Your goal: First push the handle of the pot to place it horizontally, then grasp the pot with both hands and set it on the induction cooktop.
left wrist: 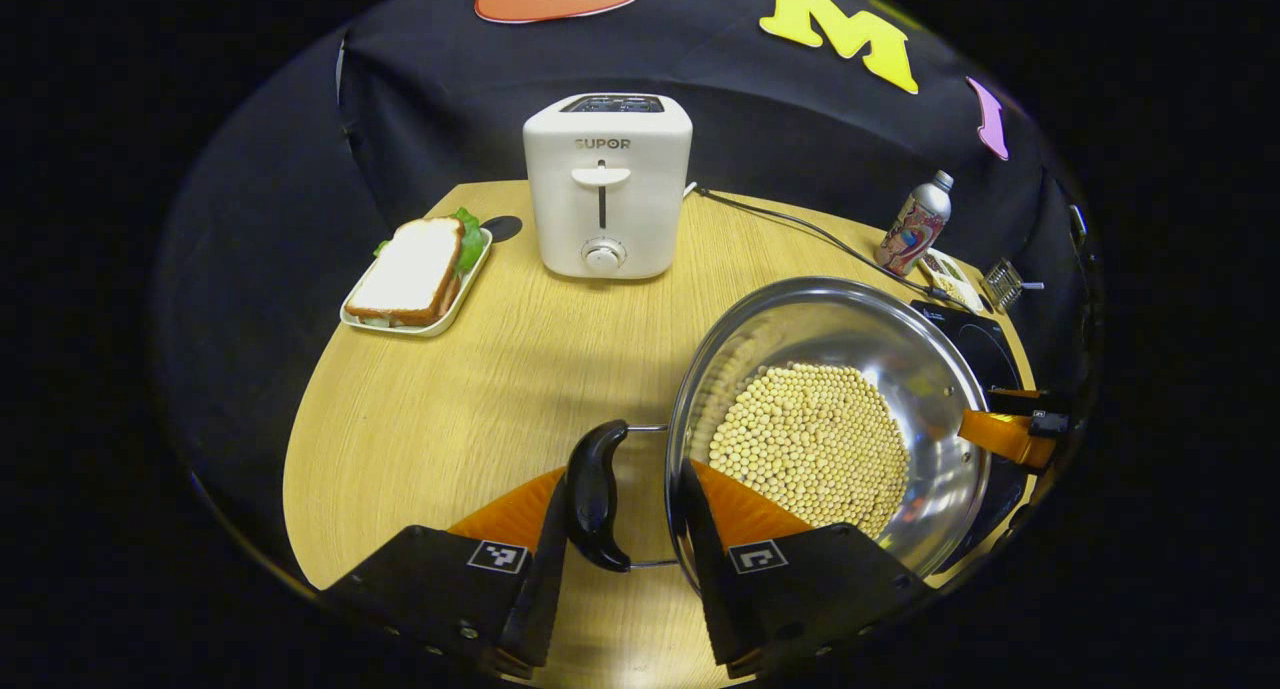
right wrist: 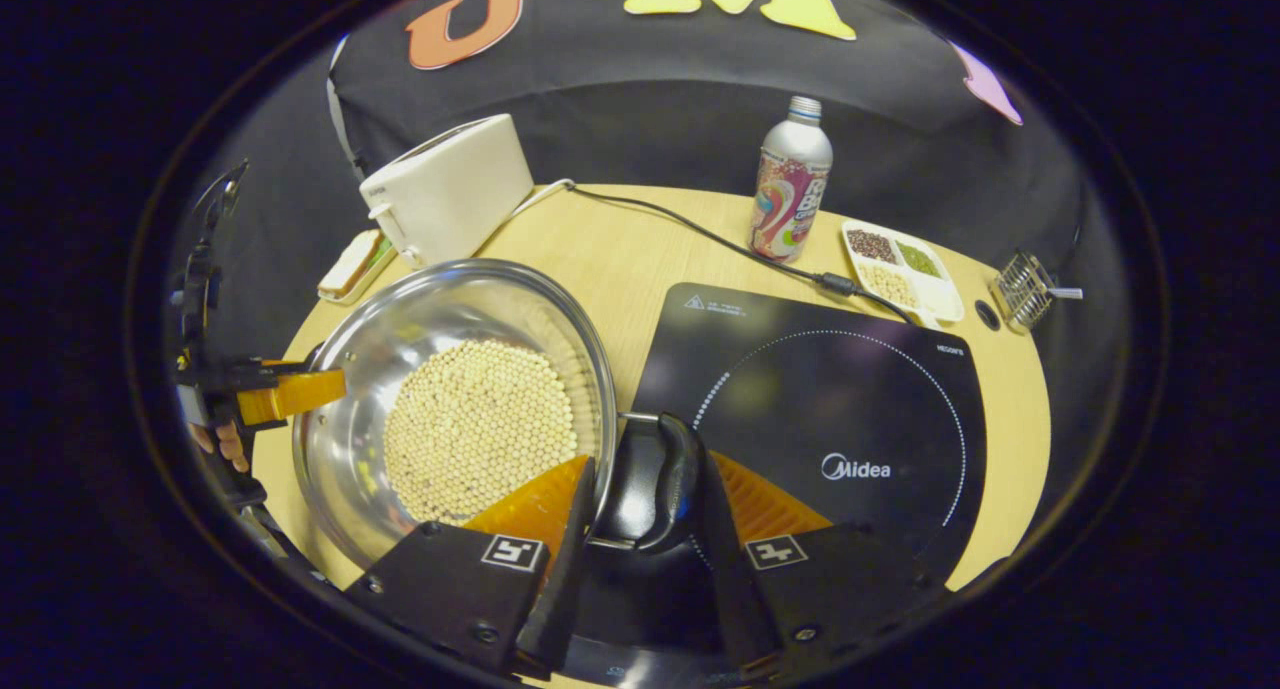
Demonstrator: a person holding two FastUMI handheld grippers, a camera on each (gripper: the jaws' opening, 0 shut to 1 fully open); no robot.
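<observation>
Steel pot (left wrist: 850,369) between both tools, left tool (left wrist: 622,529) and right tool (right wrist: 640,509) part-open, straddling its handles

Place: booth kitchen mock-up — toaster (left wrist: 607,184) | induction cooktop (right wrist: 820,419) | black cloth wall (right wrist: 620,109)

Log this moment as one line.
left hand-held gripper: around pot handle | right hand-held gripper: around opposite handle | cooktop: pot beside

Opposite close views across shared pot (left wrist: 830,419), facing inward.
</observation>
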